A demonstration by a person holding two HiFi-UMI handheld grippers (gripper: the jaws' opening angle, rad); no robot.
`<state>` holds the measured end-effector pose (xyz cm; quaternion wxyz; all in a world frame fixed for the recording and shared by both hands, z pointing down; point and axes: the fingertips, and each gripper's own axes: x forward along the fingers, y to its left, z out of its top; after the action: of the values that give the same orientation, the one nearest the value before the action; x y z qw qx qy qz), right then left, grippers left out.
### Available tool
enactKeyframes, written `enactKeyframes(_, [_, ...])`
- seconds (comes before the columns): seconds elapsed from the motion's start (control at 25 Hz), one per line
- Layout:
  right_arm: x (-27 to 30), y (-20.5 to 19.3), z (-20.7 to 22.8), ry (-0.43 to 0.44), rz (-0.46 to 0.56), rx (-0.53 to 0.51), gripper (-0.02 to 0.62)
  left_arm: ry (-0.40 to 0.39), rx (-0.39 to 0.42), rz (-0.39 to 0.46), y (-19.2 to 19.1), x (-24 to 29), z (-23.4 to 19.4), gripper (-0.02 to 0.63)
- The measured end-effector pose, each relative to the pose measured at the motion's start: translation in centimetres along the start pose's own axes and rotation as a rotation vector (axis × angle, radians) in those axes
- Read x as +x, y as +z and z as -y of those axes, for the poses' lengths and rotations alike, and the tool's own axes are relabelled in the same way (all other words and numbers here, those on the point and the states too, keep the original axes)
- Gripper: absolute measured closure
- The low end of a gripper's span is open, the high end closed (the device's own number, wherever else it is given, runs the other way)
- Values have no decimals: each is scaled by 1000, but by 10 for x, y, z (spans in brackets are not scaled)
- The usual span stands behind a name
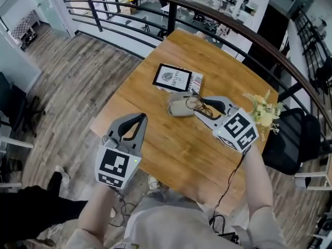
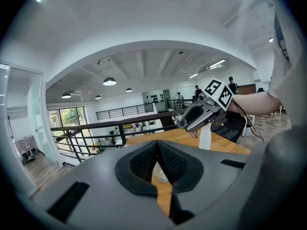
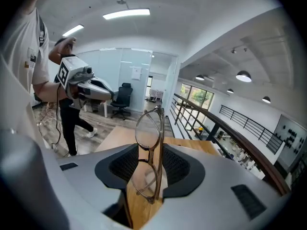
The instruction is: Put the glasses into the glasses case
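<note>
On the wooden table (image 1: pixel 171 149) the glasses case (image 1: pixel 178 108) is lying; your right gripper (image 3: pixel 149 164) is clamping the glasses (image 3: pixel 147 127), your left gripper (image 2: pixel 157 150) pinching nothing.

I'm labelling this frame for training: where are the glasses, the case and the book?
glasses (image 3: pixel 147 126), right gripper view, upper lens
case (image 1: pixel 179 108), head view, its middle
book (image 1: pixel 173 78), head view, front cover
</note>
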<state>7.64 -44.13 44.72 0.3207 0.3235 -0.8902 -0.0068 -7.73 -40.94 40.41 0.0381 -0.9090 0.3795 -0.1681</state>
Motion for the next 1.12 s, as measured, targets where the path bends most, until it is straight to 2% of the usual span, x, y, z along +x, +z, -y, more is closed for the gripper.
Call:
enactKeyframes(0.12, [26,-11,6,45,-43,-42,417,-10,24,4,2,17,1,591])
enactKeyframes(0.24, [50,-33,13,91,-93,-44,417,-19,-18,-10,-6,35,2,591])
enactKeyframes(0.4, [96,-67,26,131,-159,-91,417,-17,-80,-48,-37,67,-10,591])
enactKeyframes(0.68, [151,-130,24,194,-324,-267,416,-28,-151,-154,-96,101,-16,591])
enactKeyframes(1.0, [200,-186,20,284,-424,-341,416,-74,-219,-227,-146,139,-4,591])
enactKeyframes(1.12, [214,-203,17,307,-449,-357,416,-95,-218,-245,-154,144,3,591])
